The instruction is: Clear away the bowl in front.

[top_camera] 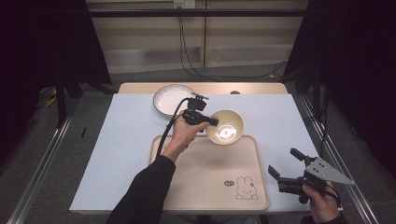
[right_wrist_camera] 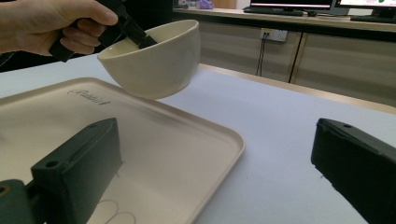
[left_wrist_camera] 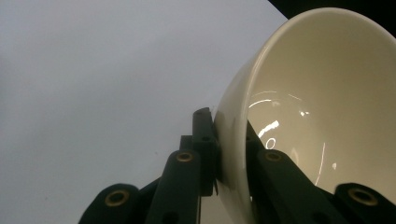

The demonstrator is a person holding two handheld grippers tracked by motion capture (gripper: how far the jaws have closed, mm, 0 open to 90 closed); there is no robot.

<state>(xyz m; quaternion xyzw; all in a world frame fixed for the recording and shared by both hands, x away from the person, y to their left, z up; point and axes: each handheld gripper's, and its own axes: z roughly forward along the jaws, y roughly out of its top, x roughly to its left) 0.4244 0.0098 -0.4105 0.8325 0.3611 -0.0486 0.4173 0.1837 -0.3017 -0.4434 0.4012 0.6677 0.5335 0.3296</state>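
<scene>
A cream bowl [top_camera: 226, 127] hangs in the air over the far edge of the beige tray [top_camera: 205, 177], tilted a little. My left gripper [top_camera: 215, 122] is shut on the bowl's rim, one jaw inside and one outside, as the left gripper view shows at the bowl [left_wrist_camera: 322, 116] wall. In the right gripper view the bowl [right_wrist_camera: 154, 65] floats above the tray [right_wrist_camera: 187, 140] corner, held by the other hand. My right gripper [top_camera: 286, 162] stands open at the tray's near right corner, nothing between its jaws.
A white plate [top_camera: 171, 99] lies at the back of the light blue table cover [top_camera: 116, 140]. The tray carries a rabbit drawing [top_camera: 246, 188] near its front right. Cables hang behind the table, and metal rails run along both sides.
</scene>
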